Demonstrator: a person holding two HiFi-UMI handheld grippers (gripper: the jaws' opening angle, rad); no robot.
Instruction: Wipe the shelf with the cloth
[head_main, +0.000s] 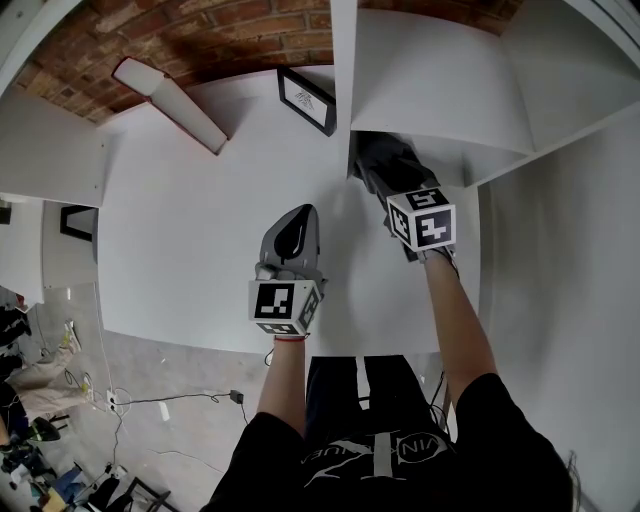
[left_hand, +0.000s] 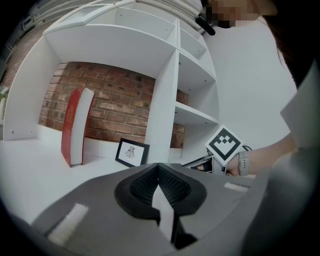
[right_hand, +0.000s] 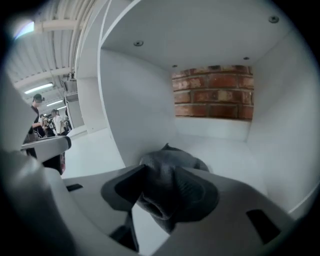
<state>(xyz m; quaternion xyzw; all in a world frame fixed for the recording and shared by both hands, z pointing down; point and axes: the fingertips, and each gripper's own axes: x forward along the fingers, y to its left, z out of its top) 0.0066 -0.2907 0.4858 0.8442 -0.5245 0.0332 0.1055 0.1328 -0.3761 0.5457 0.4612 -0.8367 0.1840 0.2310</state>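
Cloth (right_hand: 175, 161) bunched between right claw's (right_hand: 170, 173) parted jaws, underside hidden.

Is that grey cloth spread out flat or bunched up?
Bunched up: the cloth forms a crumpled lump with deep folds, not a flat sheet.

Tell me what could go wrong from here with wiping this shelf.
1. The right claw stands open, with the cloth loose between its pads. Sweeping or pulling back now could leave it behind on the shelf floor.
2. The compartment is tight. The divider wall sits close beside that claw, so a wide stroke may knock it.
3. The picture frame leans just outside that divider, and a careless left claw could tip it.
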